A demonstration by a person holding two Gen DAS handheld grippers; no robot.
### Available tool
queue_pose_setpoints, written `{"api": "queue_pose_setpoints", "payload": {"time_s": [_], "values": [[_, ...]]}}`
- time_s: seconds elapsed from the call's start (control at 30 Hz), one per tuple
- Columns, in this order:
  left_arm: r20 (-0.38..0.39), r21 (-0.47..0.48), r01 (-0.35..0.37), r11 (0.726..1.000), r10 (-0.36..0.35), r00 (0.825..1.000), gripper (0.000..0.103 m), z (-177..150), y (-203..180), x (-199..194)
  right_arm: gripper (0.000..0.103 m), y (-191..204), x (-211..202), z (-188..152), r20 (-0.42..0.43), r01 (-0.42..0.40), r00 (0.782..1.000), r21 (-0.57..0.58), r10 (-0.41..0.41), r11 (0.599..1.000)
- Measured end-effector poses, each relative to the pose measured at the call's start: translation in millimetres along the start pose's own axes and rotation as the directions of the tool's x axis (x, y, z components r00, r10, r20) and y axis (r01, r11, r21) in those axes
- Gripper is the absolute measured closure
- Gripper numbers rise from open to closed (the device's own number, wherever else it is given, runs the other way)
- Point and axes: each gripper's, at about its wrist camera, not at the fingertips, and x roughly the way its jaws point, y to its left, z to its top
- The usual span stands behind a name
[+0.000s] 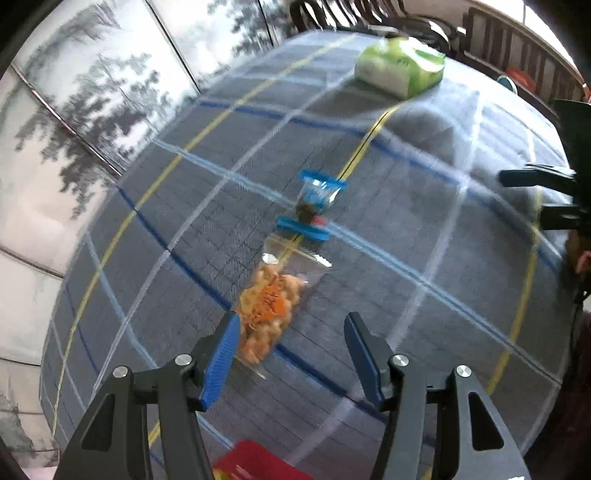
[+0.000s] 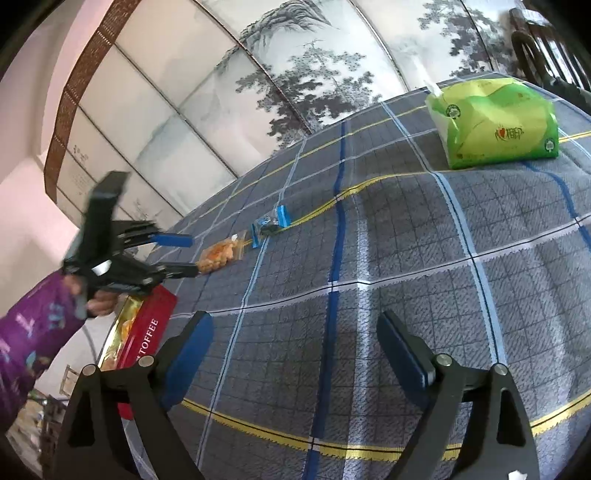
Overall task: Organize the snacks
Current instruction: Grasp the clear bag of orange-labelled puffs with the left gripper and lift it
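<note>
A clear bag of orange snacks [image 1: 266, 306] [image 2: 218, 258] lies on the plaid tablecloth [image 2: 406, 258]. Just beyond it sits a small clear packet with blue ends [image 1: 317, 195] [image 2: 269, 223]. My left gripper [image 1: 291, 321] [image 2: 190, 256] points steeply down over the near end of the orange bag. Its jaws are apart, and the bag lies beside the left finger [image 1: 221, 354] without being squeezed. My right gripper [image 2: 295, 319] [image 1: 522, 197] hovers open over bare cloth with nothing between its fingers. A red toffee box [image 2: 147, 332] [image 1: 255, 461] lies at the table's near edge, under the left hand.
A green tissue pack [image 2: 495, 122] [image 1: 400, 66] stands at the far end of the table. A purple sleeve [image 2: 33, 332] holds the left gripper. A painted wall panel runs behind the table, and dark chairs [image 1: 369, 18] stand past the far edge.
</note>
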Motion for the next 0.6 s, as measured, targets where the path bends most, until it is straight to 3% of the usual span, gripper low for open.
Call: {"api": "queue_pose_setpoints", "payload": {"time_s": [0.23, 0.3, 0.37, 0.4, 0.5, 0.6], "values": [[-0.071, 0.019, 0.053, 0.998, -0.052, 0.996, 0.042, 7.4, 20.3, 42.6, 0.013, 1.5, 1.9, -1.4, -0.013, -0.001, 1.000, -0.009, 0.001, 1.000], [-0.065, -0.022, 0.116, 0.993, -0.117, 0.991, 0.043, 5.2, 27.9, 44.9, 0.012, -1.1, 1.7, -0.5, -0.016, -0.005, 1.000, 0.000, 0.005, 1.000], [-0.066, -0.099, 0.152, 0.983, -0.159, 0.985, 0.050, 1.1, 34.6, 46.7, 0.011, -2.8, 2.3, -0.4, -0.022, -0.003, 1.000, 0.010, 0.003, 1.000], [-0.063, -0.160, 0.150, 0.976, -0.162, 0.985, 0.061, -1.7, 37.6, 45.7, 0.011, -3.4, 2.6, -0.3, -0.023, -0.001, 1.000, 0.015, 0.001, 1.000], [-0.072, -0.267, 0.011, 0.964, -0.032, 0.997, 0.065, -12.4, 24.2, 36.2, 0.011, -5.0, 3.1, 0.5, -0.024, 0.004, 1.000, 0.022, -0.003, 1.000], [0.003, -0.415, 0.020, 0.909, -0.021, 1.000, 0.065, -31.5, -2.3, 7.9, 0.011, -6.6, 3.0, 2.6, -0.025, -0.016, 1.000, 0.035, 0.017, 0.999]]}}
